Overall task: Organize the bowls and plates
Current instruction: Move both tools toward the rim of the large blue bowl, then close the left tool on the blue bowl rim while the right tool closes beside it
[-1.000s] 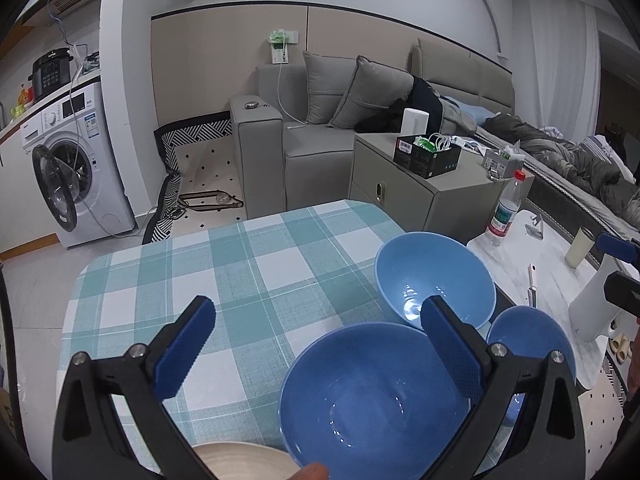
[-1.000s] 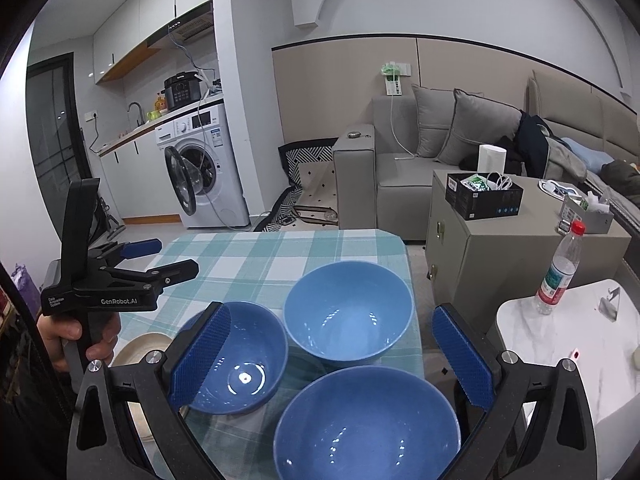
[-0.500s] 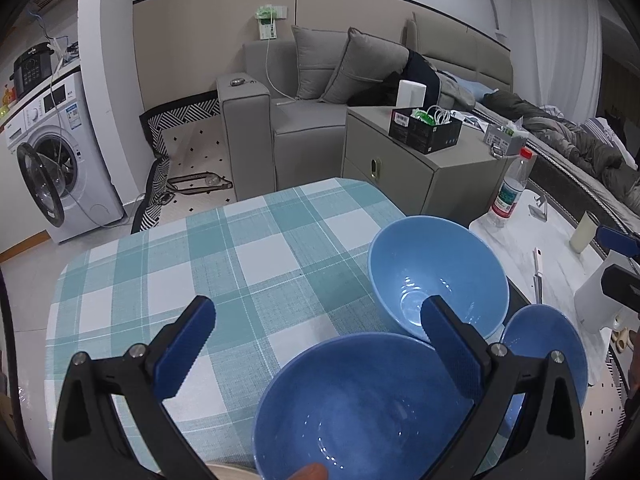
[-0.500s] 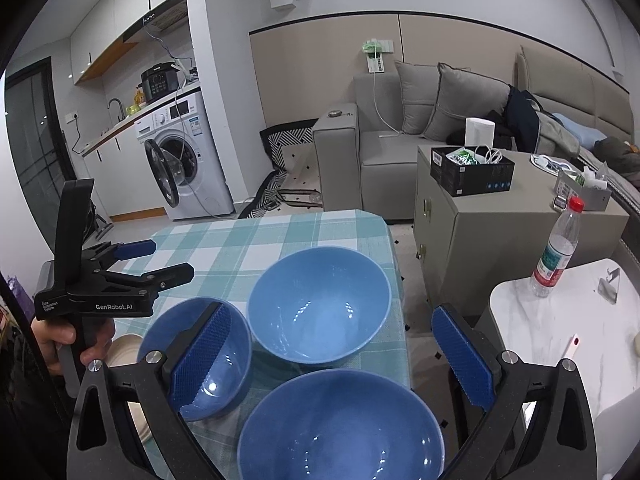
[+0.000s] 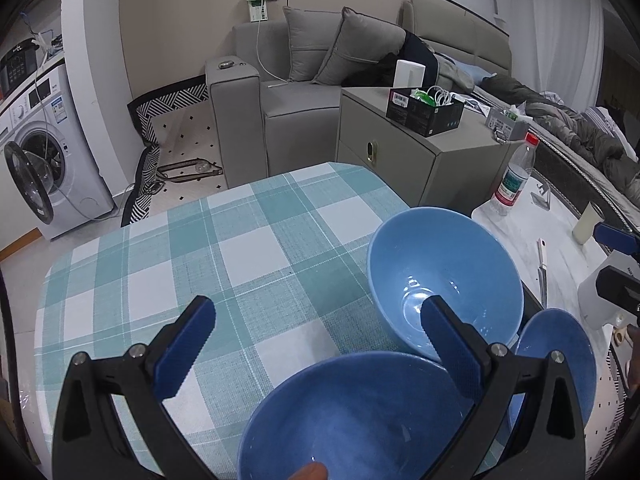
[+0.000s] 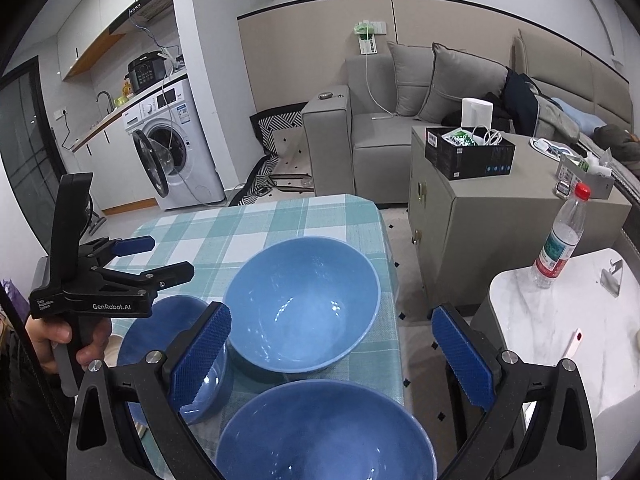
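Three blue bowls stand on the teal checked table (image 5: 240, 248). In the left wrist view a dark blue bowl (image 5: 352, 420) lies just below my open left gripper (image 5: 316, 340); a larger light blue bowl (image 5: 444, 276) sits behind its right finger, and a third bowl (image 5: 560, 360) is at the table's right edge. In the right wrist view my open right gripper (image 6: 330, 356) hovers over the near bowl (image 6: 320, 432). The light blue bowl (image 6: 304, 300) is ahead, a smaller bowl (image 6: 160, 332) to the left. A hand holds the left gripper (image 6: 160, 258) above that small bowl. Neither gripper holds anything.
A sliver of a cream plate (image 6: 114, 344) shows by the hand. A white marble side table (image 6: 560, 320) with a water bottle (image 6: 560, 236) stands right of the table. Behind are a grey cabinet (image 6: 480, 216), a sofa (image 6: 384, 136) and a washing machine (image 6: 172, 144).
Both grippers have drifted slightly forward over the table, so the bowls look larger and closer. The bowls have not moved, and both grippers stay open.
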